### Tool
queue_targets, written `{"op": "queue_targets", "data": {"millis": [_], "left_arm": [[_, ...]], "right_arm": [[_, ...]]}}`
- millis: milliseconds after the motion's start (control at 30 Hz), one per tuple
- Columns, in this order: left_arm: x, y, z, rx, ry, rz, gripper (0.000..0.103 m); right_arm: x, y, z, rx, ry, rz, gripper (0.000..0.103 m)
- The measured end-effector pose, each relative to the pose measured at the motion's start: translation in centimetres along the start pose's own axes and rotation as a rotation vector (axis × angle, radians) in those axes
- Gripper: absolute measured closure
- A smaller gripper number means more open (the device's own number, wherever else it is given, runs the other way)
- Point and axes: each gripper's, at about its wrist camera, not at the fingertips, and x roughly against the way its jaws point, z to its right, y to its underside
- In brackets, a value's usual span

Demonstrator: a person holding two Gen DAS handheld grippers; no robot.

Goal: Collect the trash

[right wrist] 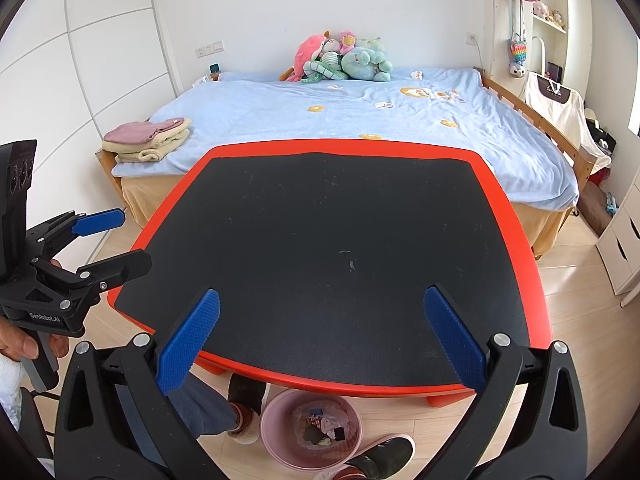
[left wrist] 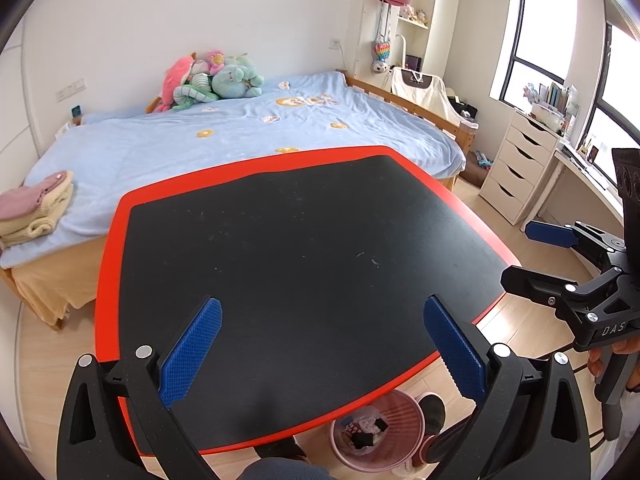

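Observation:
A pink waste bin (left wrist: 378, 436) (right wrist: 310, 428) stands on the floor under the near edge of the red-rimmed black table (left wrist: 304, 240) (right wrist: 332, 240), with crumpled wrappers and scraps inside. My left gripper (left wrist: 324, 344) hovers open over the table's near edge, nothing between its blue pads. My right gripper (right wrist: 320, 336) is open too, above the same edge. Each gripper shows in the other's view, the right gripper (left wrist: 520, 256) at the far right and the left gripper (right wrist: 132, 236) at the far left. The tabletop shows only faint specks.
A bed with a blue cover (left wrist: 240, 136) lies behind the table, with plush toys (left wrist: 212, 80) and folded towels (left wrist: 36, 208) on it. White drawers (left wrist: 520, 168) stand right. A person's slippered feet (right wrist: 380, 456) flank the bin. Wooden floor surrounds the table.

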Motion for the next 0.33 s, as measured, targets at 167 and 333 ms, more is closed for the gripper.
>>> {"op": "queue_targets", "data": {"millis": [167, 333], "left_arm": [[-0.2, -0.13, -0.2, -0.004, -0.013, -0.009, 0.006], [-0.31, -0.19, -0.47, -0.003, -0.018, -0.006, 0.006]], "right_arm": [[-0.01, 0.0, -0.01, -0.001, -0.001, 0.0, 0.003], [-0.34, 0.27, 0.02, 0.0, -0.002, -0.005, 0.003]]}}
